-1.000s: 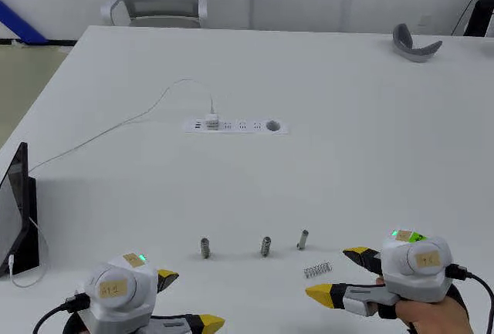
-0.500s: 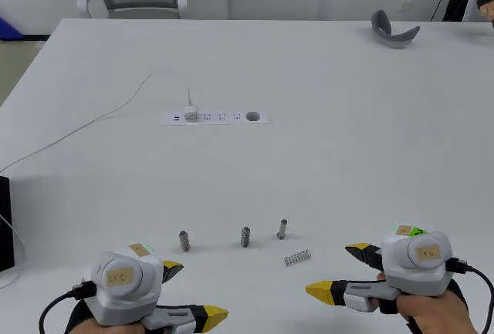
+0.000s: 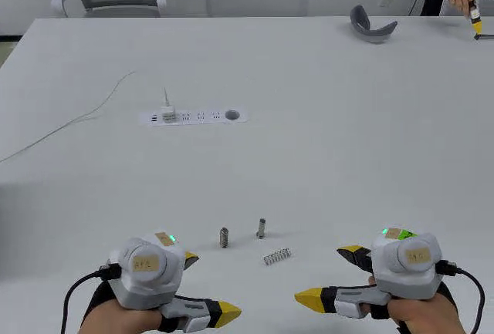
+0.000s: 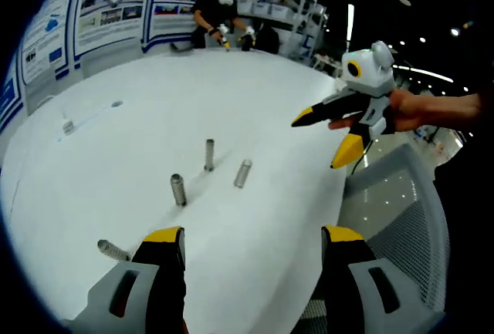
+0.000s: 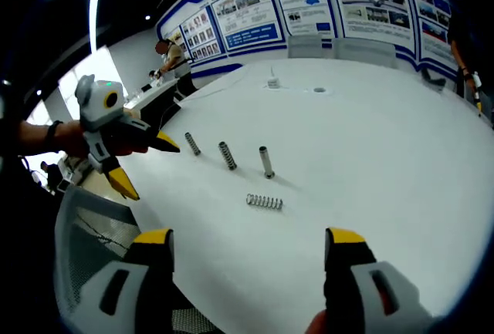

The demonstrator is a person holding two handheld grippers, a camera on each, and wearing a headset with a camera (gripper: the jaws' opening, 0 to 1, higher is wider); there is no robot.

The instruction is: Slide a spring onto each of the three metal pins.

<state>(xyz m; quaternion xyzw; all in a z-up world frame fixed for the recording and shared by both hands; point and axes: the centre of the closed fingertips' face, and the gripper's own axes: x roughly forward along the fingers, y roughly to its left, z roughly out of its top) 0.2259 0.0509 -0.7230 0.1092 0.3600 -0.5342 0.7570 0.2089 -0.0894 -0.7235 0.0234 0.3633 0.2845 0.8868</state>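
A white workbench (image 3: 324, 141) is seen from above, with a hand-held gripper at each lower corner. The left gripper (image 3: 209, 285) and the right gripper (image 3: 323, 274) both have their yellow-tipped jaws spread wide and hold nothing. The loose spring (image 3: 277, 256) lies flat on the bench between the two grippers. It is ahead of both sets of tips and touches neither, a little nearer the right one's. Just beyond it the bare pin (image 3: 261, 228) stands upright. Beside that, to its left, is a pin already wearing a spring (image 3: 224, 237). In the head view the left gripper's body stands in front of the spot further left. The right gripper view shows a third pin (image 5: 192, 143) there, also carrying a spring, close by the left gripper's upper jaw tip, so the three pins form a row. The left gripper view shows that same pin low at its left, near its own left jaw. Farther off lie a power strip (image 3: 193, 116) with a cable (image 3: 69, 123), and a grey curved object (image 3: 370, 27) near the far edge.
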